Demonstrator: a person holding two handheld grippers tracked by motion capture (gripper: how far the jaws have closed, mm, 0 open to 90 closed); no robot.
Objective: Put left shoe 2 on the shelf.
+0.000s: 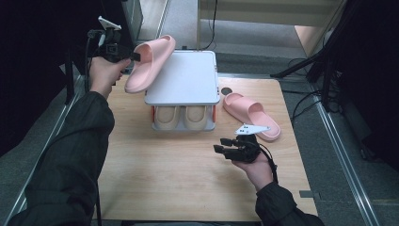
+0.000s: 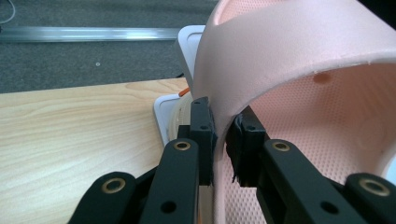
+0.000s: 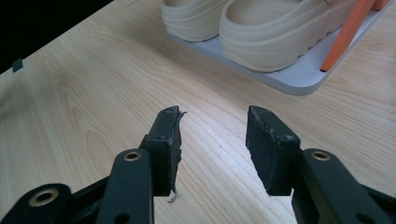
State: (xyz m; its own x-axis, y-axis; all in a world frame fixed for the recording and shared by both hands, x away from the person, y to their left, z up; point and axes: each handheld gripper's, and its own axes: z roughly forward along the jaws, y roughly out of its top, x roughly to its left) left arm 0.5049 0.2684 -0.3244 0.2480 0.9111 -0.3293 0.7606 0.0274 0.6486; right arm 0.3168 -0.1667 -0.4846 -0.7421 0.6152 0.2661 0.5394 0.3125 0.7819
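Observation:
My left gripper (image 1: 137, 56) is shut on a pink slipper (image 1: 150, 61), pinching the edge of its strap (image 2: 219, 112) between the pads. The slipper hangs tilted in the air over the left edge of a white two-level shoe rack (image 1: 186, 77). A second pink slipper (image 1: 251, 115) lies on the wooden table to the right of the rack. A beige pair (image 1: 181, 117) sits on the rack's lower shelf (image 3: 299, 79). My right gripper (image 1: 221, 145) hovers open over bare table in front of the rack, with nothing between its jaws (image 3: 212, 135).
The wooden table (image 1: 179, 174) has free room in front of the rack. An orange post (image 3: 352, 32) stands at the rack's corner. A small dark round disc (image 1: 227, 91) lies by the rack's right side. Stands and cables crowd the floor at the right.

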